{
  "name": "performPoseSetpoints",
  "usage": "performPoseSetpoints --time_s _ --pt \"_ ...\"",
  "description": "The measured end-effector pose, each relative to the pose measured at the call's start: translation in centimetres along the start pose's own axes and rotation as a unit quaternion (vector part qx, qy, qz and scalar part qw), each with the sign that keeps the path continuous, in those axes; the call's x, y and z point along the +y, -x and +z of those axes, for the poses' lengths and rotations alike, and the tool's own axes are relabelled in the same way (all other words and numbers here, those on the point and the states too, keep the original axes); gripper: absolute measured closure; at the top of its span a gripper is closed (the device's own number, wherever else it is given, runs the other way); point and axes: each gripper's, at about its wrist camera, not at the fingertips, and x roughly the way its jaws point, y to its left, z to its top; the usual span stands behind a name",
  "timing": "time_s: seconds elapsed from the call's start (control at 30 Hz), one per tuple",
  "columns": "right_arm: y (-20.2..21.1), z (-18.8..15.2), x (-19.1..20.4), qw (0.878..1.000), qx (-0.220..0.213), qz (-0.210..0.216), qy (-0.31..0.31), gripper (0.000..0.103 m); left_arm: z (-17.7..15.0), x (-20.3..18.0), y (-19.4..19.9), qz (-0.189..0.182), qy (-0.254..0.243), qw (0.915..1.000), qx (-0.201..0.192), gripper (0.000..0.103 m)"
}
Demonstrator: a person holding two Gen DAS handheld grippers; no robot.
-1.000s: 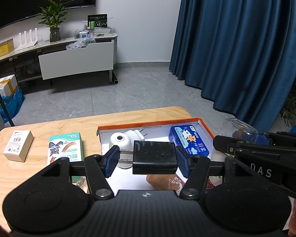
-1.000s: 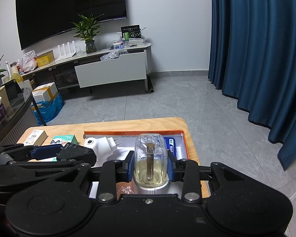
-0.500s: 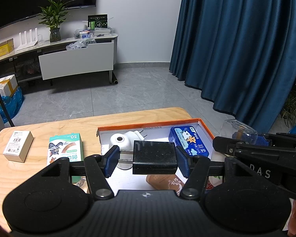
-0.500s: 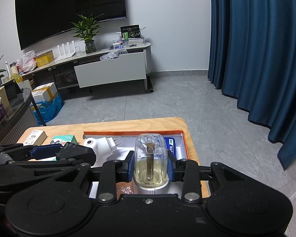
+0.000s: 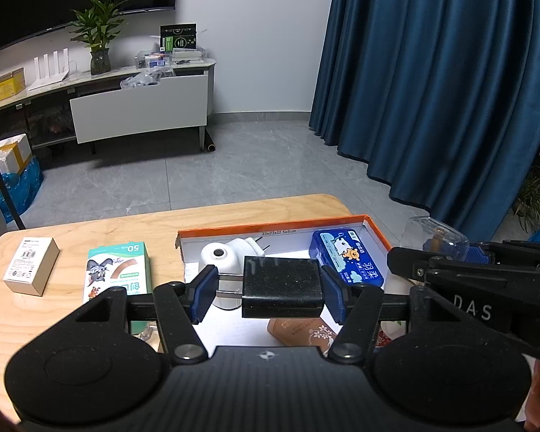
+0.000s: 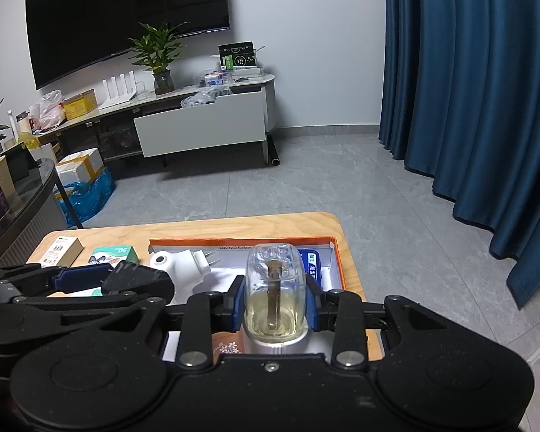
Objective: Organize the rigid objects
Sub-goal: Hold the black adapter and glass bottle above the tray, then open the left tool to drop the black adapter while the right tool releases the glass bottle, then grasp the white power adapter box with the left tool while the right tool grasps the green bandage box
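Where both grippers crowd the near edge, much of the tabletop lost from sight. Listed largest first:

Wooden table [image 5: 90,230], near side cut off behind gripper bodies.

Orange-rimmed white tray [image 5: 270,225] on table's right half; front part hidden.

Left gripper [image 5: 268,289], blue pads pinching black plug adapter [image 5: 282,286] above tray; two metal prongs reaching to left pad.

Right gripper [image 6: 274,302], pads pressed on clear liquid-filled bottle [image 6: 274,288] held above tray; brown wick inside, silver base partly cut off by gripper body.

Teal cartoon box [image 5: 118,270] on table left of tray, lower end hidden by left gripper.

Blue tin [image 5: 345,259] in tray's right part, mostly hidden behind bottle in right wrist view.

White plug-in device [image 5: 226,255] in tray's far left, partly behind adapter.

White carton [image 5: 30,264] near table's left edge, print too small to read.

Brown floral-print item [image 5: 298,331] in tray below adapter, mostly hidden, kind unclear.
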Motion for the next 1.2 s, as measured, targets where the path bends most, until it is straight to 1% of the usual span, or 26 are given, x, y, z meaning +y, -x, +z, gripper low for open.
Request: performPoseSetpoints --time_s 0.03,0.07,0.1,0.13,0.17,0.2,0.27,0.3,0.33,0.37,0.4,0.43,0.53,0.6,0.67,0.73,0.77,0.8,0.87,0.9,0.93,1.0,1.03,1.07,1.13,1.2 --pt "0.0 0.1 -0.1 1.0 -0.005 -0.001 -0.002 0.06 0.0 0.0 -0.1 0.0 0.0 1.0 0.001 0.042" --pt "0.2 0.1 -0.2 1.0 -0.013 -0.003 -0.006 0.051 0.0 0.0 -0.2 0.001 0.001 1.0 0.002 0.042" --pt "0.3 0.2 -0.4 1.0 -0.02 -0.007 -0.01 0.043 0.1 0.1 -0.3 0.002 0.003 1.0 0.003 0.042" --pt "0.5 0.2 -0.7 0.999 -0.028 -0.011 -0.017 0.025 0.1 0.2 -0.5 0.003 0.004 1.0 0.004 0.042" --pt "0.8 0.2 -1.1 0.999 -0.036 -0.008 -0.025 0.015 0.2 0.2 -0.7 -0.001 0.005 1.0 0.007 0.041" --pt "1.2 0.1 -1.4 0.998 -0.045 0.001 -0.033 0.015 0.3 0.2 -0.9 -0.006 0.007 0.9999 0.008 0.041" --pt "2.0 -0.3 -1.9 0.997 -0.064 0.003 -0.047 0.013 0.4 0.1 -1.4 -0.011 0.007 0.9999 0.011 0.041" --pt "2.5 -0.6 -2.1 0.996 -0.077 0.006 -0.053 0.013 0.4 0.0 -1.8 -0.02 0.006 0.9997 0.012 0.041" --pt "2.9 -1.0 -2.4 0.994 -0.089 0.018 -0.06 0.01 0.4 -0.1 -2.1 -0.033 0.005 0.9993 0.016 0.038" --pt "3.1 -1.4 -2.7 0.992 -0.098 0.037 -0.074 0.002 0.5 -0.2 -2.5 -0.048 0.004 0.9986 0.024 0.032" --pt "3.1 -1.9 -3.0 0.989 -0.105 0.054 -0.094 0.0 0.6 -0.3 -2.8 -0.059 0.006 0.9978 0.03 0.018" --pt "2.9 -2.5 -3.2 0.986 -0.104 0.063 -0.115 0.001 0.6 -0.3 -2.9 -0.064 0.007 0.9975 0.029 0.009" --pt "2.2 -4.6 -3.7 0.976 -0.109 0.063 -0.179 0.001 0.2 -0.4 -2.7 -0.037 -0.019 0.9986 0.032 0.008" --pt "1.7 -5.7 -3.8 0.972 -0.118 0.063 -0.191 0.001 -0.4 0.6 -2.1 -0.027 -0.014 0.9989 0.035 0.008" --pt "1.2 -6.7 -3.1 0.972 -0.13 0.048 -0.189 0.001 -0.6 2.1 -1.3 -0.011 0.003 0.9994 0.032 0.006" --pt "0.5 -7.2 -2.2 0.975 -0.117 0.042 -0.186 0.001 -1.0 3.7 0.0 -0.006 0.023 0.9992 0.032 0.005" --pt "-0.1 -7.3 -1.5 0.978 -0.104 0.037 -0.178 0.0 -1.3 4.6 0.8 0.003 0.028 0.9992 0.027 0.005" --pt "-0.4 -7.4 -0.7 0.981 -0.102 0.027 -0.165 0.0 -1.6 5.5 1.7 0.018 0.032 0.9991 0.019 0.005" --pt "-0.7 -7.4 1.3 0.984 -0.112 0.002 -0.138 0.0 -1.9 7.7 3.5 0.044 0.04 0.9982 0.004 0.004" --pt "-0.8 -7.2 2.2 0.983 -0.118 0.003 -0.14 0.0 -2.1 8.7 4.2 0.054 0.045 0.9975 -0.002 0.004" --pt "-1.0 -7.1 2.9 0.98 -0.127 0.019 -0.154 0.0 -2.6 9.8 5.1 0.068 0.054 0.9962 -0.006 0.004" --pt "-1.3 -7.2 3.9 0.962 -0.153 0.091 -0.207 0.001 -3.3 12.1 6.4 0.09 0.076 0.993 -0.008 0.004" --pt "-1.5 -7.0 4.6 0.954 -0.153 0.125 -0.225 0.001 -3.8 13.2 7.0 0.096 0.087 0.9916 -0.008 0.004" --pt "-1.4 -6.8 5.3 0.953 -0.153 0.134 -0.224 0.001 -4.0 14.1 7.6 0.103 0.095 0.9901 -0.005 0.004" --pt "-0.4 -6.5 6.8 0.957 -0.178 0.136 -0.186 0.001 -4.8 15.6 8.7 0.119 0.107 0.9871 -0.003 0.004" --pt "0.9 -6.3 8.0 0.964 -0.197 0.109 -0.138 0.001 -5.7 16.5 9.5 0.124 0.117 0.9854 -0.001 0.004"
